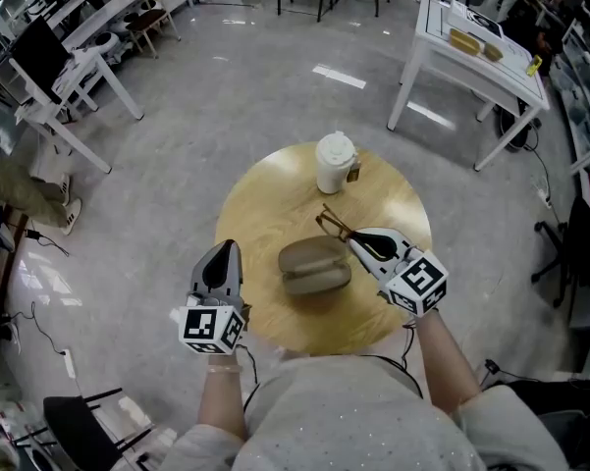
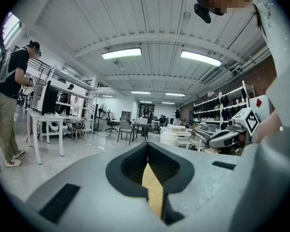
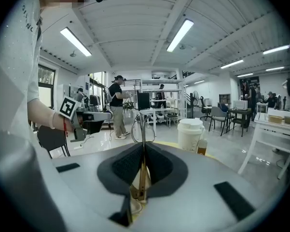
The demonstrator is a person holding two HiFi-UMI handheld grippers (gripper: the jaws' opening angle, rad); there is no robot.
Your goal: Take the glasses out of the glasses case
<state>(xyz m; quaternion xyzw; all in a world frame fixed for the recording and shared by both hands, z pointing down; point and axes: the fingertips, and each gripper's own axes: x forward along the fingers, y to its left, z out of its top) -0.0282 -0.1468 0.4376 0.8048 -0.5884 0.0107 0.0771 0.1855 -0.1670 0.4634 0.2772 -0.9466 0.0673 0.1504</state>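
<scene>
The glasses [image 1: 332, 226] are out of the case, clamped by one temple in the right gripper [image 1: 356, 240] at the case's 1 o'clock; the next move is probably to lay them gently on the tabletop [image 1: 265, 199]. The glasses case [image 1: 314, 265] looks shut, so its inside is hidden. The left gripper [image 1: 223, 253], closed on nothing, is at its 9 o'clock, and a lidded cup [image 1: 335, 162] stands at 12.

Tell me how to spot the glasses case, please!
Find the round wooden table on the grey floor. The glasses case lies in its middle, between the left gripper and the right gripper. It is the low, rounded, grey-brown lump, not the tall white cup behind it or the thin glasses pinched in the right gripper.
</scene>
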